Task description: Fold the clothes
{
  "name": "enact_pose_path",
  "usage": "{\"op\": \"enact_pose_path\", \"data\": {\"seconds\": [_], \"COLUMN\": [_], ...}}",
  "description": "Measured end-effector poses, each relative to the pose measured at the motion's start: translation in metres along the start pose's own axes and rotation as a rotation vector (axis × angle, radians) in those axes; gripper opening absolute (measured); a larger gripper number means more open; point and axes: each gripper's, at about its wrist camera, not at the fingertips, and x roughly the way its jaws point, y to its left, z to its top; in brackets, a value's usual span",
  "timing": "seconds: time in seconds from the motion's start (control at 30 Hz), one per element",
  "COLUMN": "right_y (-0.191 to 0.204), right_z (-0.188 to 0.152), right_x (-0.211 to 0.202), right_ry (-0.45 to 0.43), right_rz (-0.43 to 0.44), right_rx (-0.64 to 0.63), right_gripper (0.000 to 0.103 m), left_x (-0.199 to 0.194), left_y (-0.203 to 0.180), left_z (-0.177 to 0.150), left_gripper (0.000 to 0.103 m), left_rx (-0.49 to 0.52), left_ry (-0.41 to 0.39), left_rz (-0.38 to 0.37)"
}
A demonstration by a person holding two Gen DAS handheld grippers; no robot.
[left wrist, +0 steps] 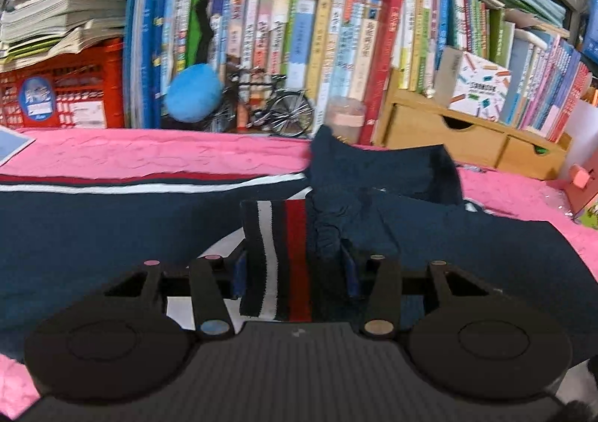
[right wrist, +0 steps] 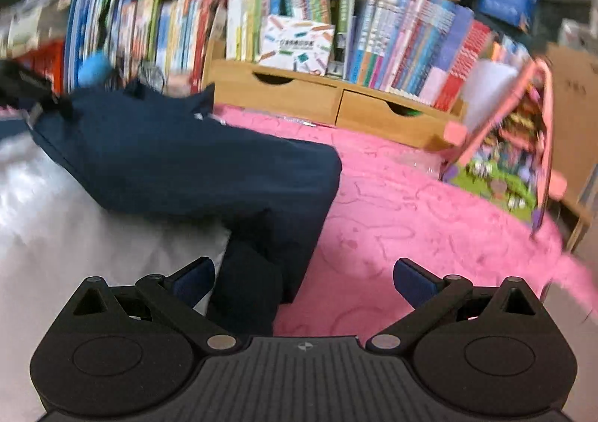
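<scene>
Left tool (left wrist: 297, 272): closed part-way on the striped cuff (left wrist: 274, 257), blue pads pressed on both sides of the bunched fabric; cuff stands up between the fingers, bands of navy, white and red running lengthwise.
Right tool (right wrist: 302, 278): spread wide, nothing gripped; navy cloth passes just inside the left pad (right wrist: 196, 278), pink cover under the rest of the gap.
Garment (left wrist: 112, 235): navy top with white and red stripes along its far edge, spread flat across the pink cover (left wrist: 130, 153); a fold of the same navy cloth heaped to the right of the cuff, one flap raised toward the books.
Garment, right wrist view: navy sleeve or panel (right wrist: 187, 160) lying from upper left down to the tool, partly over a white area at left; view blurred, detail of that white area cannot be told.
Surface: pink textured cover, table or bed underneath cannot be told.
Behind: rows of upright books (left wrist: 317, 41), red crate (left wrist: 59, 93) with stacked papers on top, blue plush ball (left wrist: 194, 93) beside a small model bicycle (left wrist: 269, 108), wooden drawer unit (right wrist: 336, 101).
Right side: pink illustrated box (right wrist: 501, 157) leaning at the edge of the cover.
</scene>
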Motion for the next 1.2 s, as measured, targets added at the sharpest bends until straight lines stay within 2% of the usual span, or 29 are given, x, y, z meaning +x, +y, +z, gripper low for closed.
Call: {"op": "enact_pose_path", "data": {"seconds": [0.1, 0.17, 0.27, 0.33, 0.4, 0.5, 0.57, 0.6, 0.7, 0.77, 0.8, 0.83, 0.9, 0.97, 1.07, 1.13, 1.2], "right_y": [-0.006, -0.019, -0.042, -0.047, -0.041, -0.013, 0.006, 0.011, -0.004, -0.029, -0.042, -0.054, -0.069, -0.07, -0.054, -0.047, -0.043], "right_z": [0.003, 0.002, 0.001, 0.002, 0.004, 0.009, 0.011, 0.011, 0.01, 0.009, 0.009, 0.008, 0.005, 0.003, 0.0, -0.002, -0.004], "right_x": [0.01, 0.016, 0.019, 0.017, 0.011, 0.008, 0.01, 0.013, 0.021, 0.026, 0.029, 0.031, 0.035, 0.039, 0.033, 0.028, 0.023], "right_ry": [-0.004, -0.003, 0.017, 0.02, 0.001, -0.019, -0.021, -0.027, -0.058, -0.055, -0.048, -0.042, -0.011, 0.023, 0.023, 0.012, 0.005], "right_rz": [-0.034, -0.019, 0.038, 0.051, 0.065, 0.128, 0.091, 0.045, -0.082, -0.127, -0.147, -0.153, -0.103, -0.086, -0.053, -0.062, -0.062], "right_rx": [-0.058, -0.063, 0.014, 0.075, 0.084, -0.036, -0.14, -0.188, -0.237, -0.194, -0.166, -0.136, -0.042, 0.006, -0.053, -0.105, -0.141], "right_gripper": [0.103, 0.103, 0.103, 0.103, 0.103, 0.103, 0.103, 0.103, 0.103, 0.103, 0.103, 0.103, 0.103, 0.103, 0.103, 0.103, 0.103], "left_x": [0.0, 0.003, 0.007, 0.006, 0.007, 0.008, 0.008, 0.008, 0.008, 0.009, 0.01, 0.011, 0.011, 0.01, 0.009, 0.008, 0.006], "left_y": [0.009, 0.013, 0.015, 0.011, 0.006, 0.004, 0.004, 0.004, 0.004, 0.003, 0.002, -0.001, -0.005, -0.003, 0.003, 0.011, 0.021], "left_z": [-0.001, -0.004, -0.011, -0.018, -0.018, -0.018, -0.018, -0.018, -0.018, -0.018, -0.017, -0.018, -0.018, -0.017, -0.017, -0.016, -0.016], "left_gripper": [0.046, 0.047, 0.052, 0.054, 0.056, 0.056, 0.057, 0.057, 0.063, 0.086, 0.088, 0.088, 0.088, 0.088, 0.086, 0.086, 0.086], "left_rx": [-0.017, -0.026, -0.014, 0.023, 0.052, 0.066, 0.067, 0.069, 0.076, 0.087, 0.102, 0.12, 0.142, 0.129, 0.099, 0.079, 0.074], "left_ry": [0.02, 0.038, 0.055, 0.027, 0.029, 0.031, 0.031, 0.031, 0.034, 0.044, 0.052, 0.055, 0.06, 0.058, 0.05, 0.048, 0.045], "left_rz": [0.008, 0.011, 0.005, 0.007, 0.018, 0.022, 0.018, 0.018, 0.012, -0.032, -0.052, -0.051, -0.045, -0.033, -0.008, 0.016, -0.008]}}
